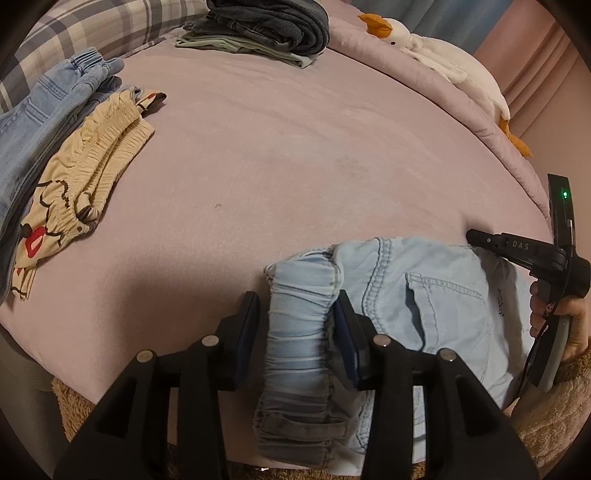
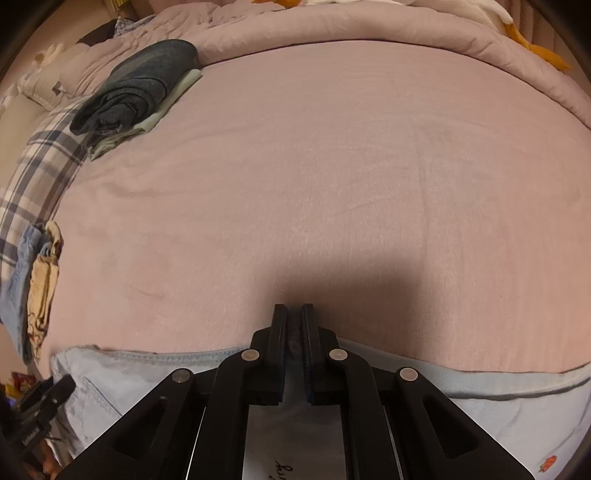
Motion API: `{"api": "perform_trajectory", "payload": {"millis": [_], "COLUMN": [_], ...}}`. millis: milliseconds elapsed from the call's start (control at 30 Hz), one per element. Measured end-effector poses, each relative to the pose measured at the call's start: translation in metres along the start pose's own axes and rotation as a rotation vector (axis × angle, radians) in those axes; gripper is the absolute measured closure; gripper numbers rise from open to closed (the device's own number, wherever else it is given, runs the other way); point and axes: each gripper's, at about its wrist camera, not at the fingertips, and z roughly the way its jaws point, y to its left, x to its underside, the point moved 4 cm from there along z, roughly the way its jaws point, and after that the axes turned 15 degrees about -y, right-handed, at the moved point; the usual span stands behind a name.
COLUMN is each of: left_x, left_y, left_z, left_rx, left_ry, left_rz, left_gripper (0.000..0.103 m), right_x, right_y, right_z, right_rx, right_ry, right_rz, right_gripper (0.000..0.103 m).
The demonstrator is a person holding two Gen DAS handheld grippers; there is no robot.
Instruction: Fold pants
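Light blue denim pants lie at the near edge of the pink bed, back pocket up. My left gripper is shut on their gathered elastic waistband, which bunches between the two fingers. My right gripper has its jaws nearly together at the far edge of the same pants; whether cloth is pinched between them does not show. The right gripper also shows in the left wrist view, at the pants' right side.
The pink bed sheet stretches ahead. Blue jeans and cream printed pants lie in a pile at left. Folded dark jeans on a pale green garment sit at the back. A white goose plush lies on the rolled quilt, right.
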Motion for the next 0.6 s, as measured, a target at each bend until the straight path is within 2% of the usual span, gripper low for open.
{"api": "perform_trajectory", "payload": {"millis": [600], "left_x": [-0.0001], "left_y": [0.0007], "left_z": [-0.0004], "left_rx": [0.002], "left_ry": [-0.001], "left_rz": [-0.004], "left_gripper": [0.059], "right_x": [-0.0033], "right_y": [0.005], "right_z": [0.0035], "right_rx": [0.049], "right_ry": [-0.013], "right_rz": [-0.027], "right_gripper": [0.096]}}
